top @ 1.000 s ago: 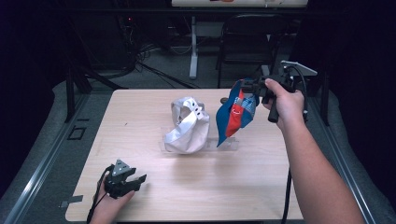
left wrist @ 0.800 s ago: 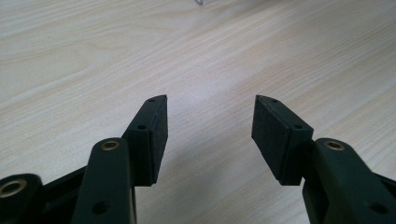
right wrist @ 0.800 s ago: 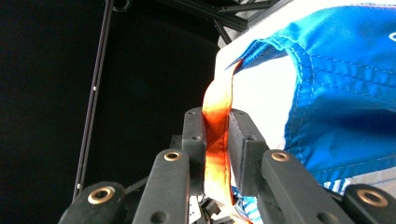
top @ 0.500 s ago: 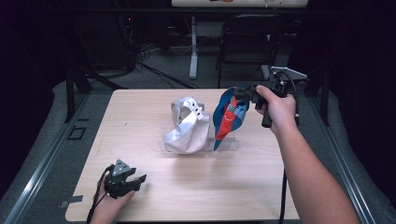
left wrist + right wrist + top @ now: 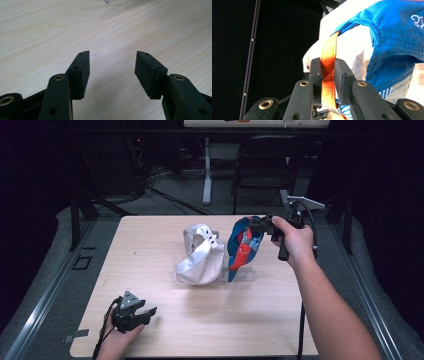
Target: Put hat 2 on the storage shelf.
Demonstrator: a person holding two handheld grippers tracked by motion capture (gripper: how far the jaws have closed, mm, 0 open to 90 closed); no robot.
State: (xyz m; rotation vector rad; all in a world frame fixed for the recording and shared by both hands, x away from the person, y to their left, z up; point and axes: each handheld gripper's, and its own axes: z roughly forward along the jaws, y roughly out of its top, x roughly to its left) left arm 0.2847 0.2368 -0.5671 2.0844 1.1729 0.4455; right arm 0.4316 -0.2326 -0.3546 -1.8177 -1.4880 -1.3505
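Leftward since the earlier frame, my right gripper (image 5: pixel 258 226) has carried the blue cap (image 5: pixel 242 246) closer to the white cap (image 5: pixel 200 256), pinching its orange strap (image 5: pixel 327 72) so it hangs upright just beside that cap. My left gripper (image 5: pixel 111 72) rests spread, well apart.

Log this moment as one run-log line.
right gripper: shut on orange strap of blue cap | left gripper: open, over table | white cap: on table
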